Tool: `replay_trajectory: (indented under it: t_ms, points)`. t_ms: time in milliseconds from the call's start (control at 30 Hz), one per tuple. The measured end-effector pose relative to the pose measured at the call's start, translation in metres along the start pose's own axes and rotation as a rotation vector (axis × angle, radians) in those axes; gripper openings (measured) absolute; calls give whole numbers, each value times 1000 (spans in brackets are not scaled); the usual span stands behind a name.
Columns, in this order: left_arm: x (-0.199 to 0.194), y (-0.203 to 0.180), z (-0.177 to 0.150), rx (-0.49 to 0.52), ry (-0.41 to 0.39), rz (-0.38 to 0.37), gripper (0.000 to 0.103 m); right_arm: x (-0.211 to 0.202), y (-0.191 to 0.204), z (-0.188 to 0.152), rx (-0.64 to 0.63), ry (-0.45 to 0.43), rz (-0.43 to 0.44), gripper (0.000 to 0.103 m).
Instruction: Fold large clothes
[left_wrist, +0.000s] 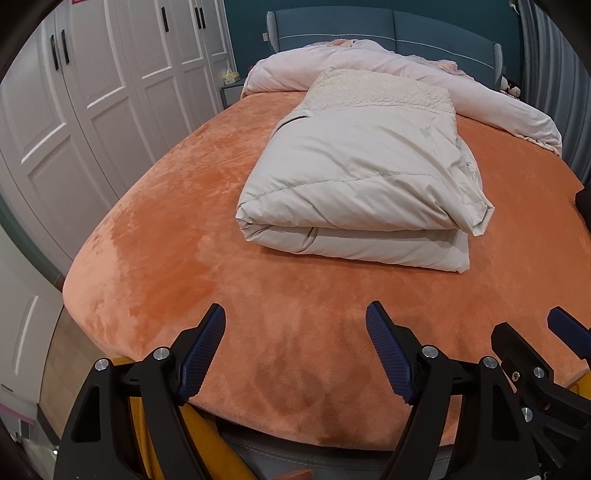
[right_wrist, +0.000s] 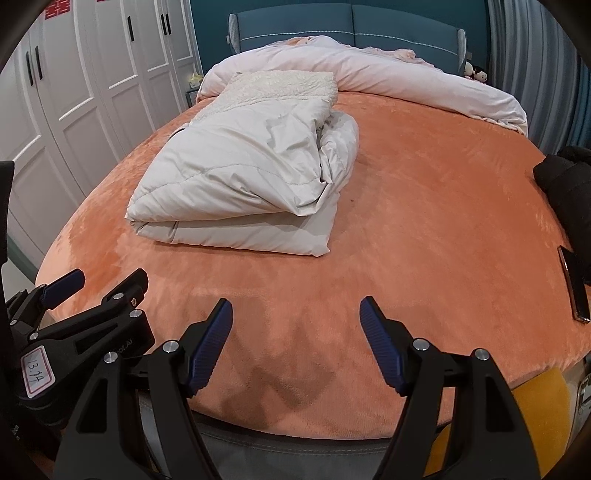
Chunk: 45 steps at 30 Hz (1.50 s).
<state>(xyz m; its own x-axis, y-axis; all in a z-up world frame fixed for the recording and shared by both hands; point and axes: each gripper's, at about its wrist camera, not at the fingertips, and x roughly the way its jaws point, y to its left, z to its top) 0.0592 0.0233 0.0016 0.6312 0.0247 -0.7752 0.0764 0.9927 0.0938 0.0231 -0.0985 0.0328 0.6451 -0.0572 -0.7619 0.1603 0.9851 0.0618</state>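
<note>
A cream padded coat (left_wrist: 354, 177) lies folded into a thick rectangle on the orange bed cover (left_wrist: 184, 229), its fleecy collar end toward the headboard. In the right wrist view the same folded coat (right_wrist: 240, 184) sits left of centre, with a rumpled sleeve edge on its right side. My left gripper (left_wrist: 295, 317) hovers open over the bed's near edge, well short of the coat, nothing between its blue pads. My right gripper (right_wrist: 295, 314) is open and empty too, beside the left one. Each gripper shows at the edge of the other's view.
A pale pink duvet (left_wrist: 406, 70) is heaped along the blue headboard (left_wrist: 369, 26). White wardrobe doors (left_wrist: 92, 92) line the left side. A black garment (right_wrist: 569, 184) and a dark phone (right_wrist: 574, 288) lie at the bed's right edge. Yellow fabric (right_wrist: 539, 413) shows below the mattress.
</note>
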Motion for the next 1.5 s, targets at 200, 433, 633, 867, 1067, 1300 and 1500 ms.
replay_trajectory:
  t_ms: [200,433,633,867,1067,1300,1500]
  points:
    - [-3,1,-2,1,-10,5,75,-3,1,-2,-2,-10,0,69]
    - [-6,1,-3,3,-20,6,74,-6,1,-3,-2,-15,-3,69]
    - [-7,-1,-3,9,-25,7,74,-7,1,-4,3,-17,-6,69]
    - [-8,-1,-3,7,-22,7,73,-7,1,-4,2,-18,-7,69]
    - [-8,-1,-3,8,-22,6,72,-7,0,-4,2,-17,-7,69]
    - [-8,-1,-3,10,-22,6,72,-7,-1,-3,2,-19,-9,69]
    - [-7,-2,-3,13,-24,7,72,-8,0,-4,6,-17,-11,69]
